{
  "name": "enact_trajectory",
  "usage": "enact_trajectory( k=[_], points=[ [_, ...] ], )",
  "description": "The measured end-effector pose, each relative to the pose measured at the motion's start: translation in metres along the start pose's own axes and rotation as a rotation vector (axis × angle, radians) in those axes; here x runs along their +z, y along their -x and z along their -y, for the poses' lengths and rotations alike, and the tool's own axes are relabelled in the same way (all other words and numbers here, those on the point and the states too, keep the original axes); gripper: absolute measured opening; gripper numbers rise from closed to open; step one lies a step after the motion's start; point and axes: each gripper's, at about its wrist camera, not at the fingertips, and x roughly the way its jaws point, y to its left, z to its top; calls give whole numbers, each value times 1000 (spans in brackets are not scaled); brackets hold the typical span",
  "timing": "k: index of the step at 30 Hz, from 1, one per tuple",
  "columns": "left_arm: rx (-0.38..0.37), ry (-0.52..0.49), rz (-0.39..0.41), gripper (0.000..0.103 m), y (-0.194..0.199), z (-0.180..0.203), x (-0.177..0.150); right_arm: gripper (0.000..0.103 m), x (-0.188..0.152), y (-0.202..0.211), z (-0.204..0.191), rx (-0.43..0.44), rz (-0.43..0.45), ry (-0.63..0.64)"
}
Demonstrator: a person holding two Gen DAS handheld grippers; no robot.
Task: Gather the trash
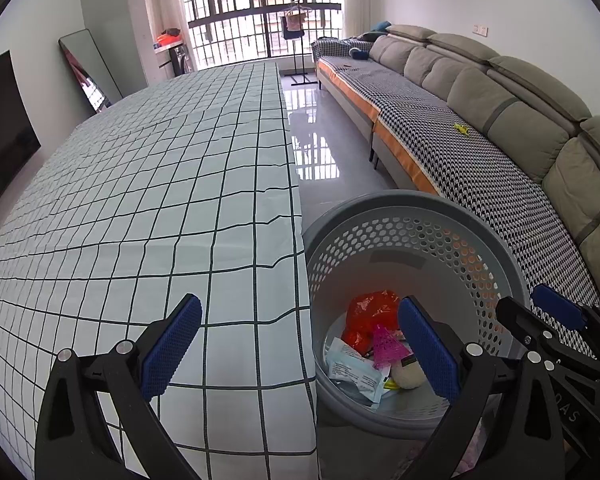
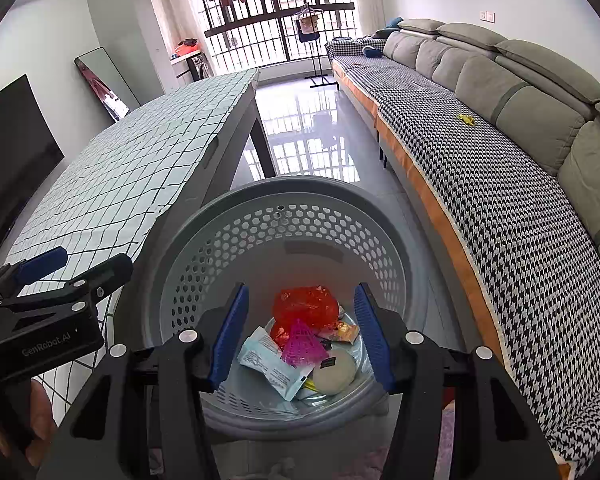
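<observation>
A grey perforated basket (image 2: pixel 284 196) stands on the floor between the table and the sofa; it also shows in the left wrist view (image 1: pixel 416 204). Inside lie a red plastic bag (image 2: pixel 304 302), a pink net piece (image 2: pixel 302 346), a white-blue wrapper (image 2: pixel 270 364), a pale round lump (image 2: pixel 334 372) and small wrappers. My right gripper (image 2: pixel 300 338) is open and empty above the basket's mouth. My left gripper (image 1: pixel 300 346) is open and empty over the table's near right edge, beside the basket. A small yellow item (image 2: pixel 467 119) lies on the sofa seat.
A long table with a checked cloth (image 1: pixel 160 184) fills the left. A grey sofa with a houndstooth cover (image 1: pixel 480 160) runs along the right. Glossy floor (image 1: pixel 320 148) lies between them. A mirror (image 1: pixel 86 68) and a dark screen (image 1: pixel 0 128) stand at the left wall.
</observation>
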Motion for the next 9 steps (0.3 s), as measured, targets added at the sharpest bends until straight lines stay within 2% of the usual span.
enact_trajectory(
  k=[9],
  points=[
    [5, 3, 0, 97, 1, -1, 1, 53, 0, 0, 0, 0, 0, 0]
  ],
)
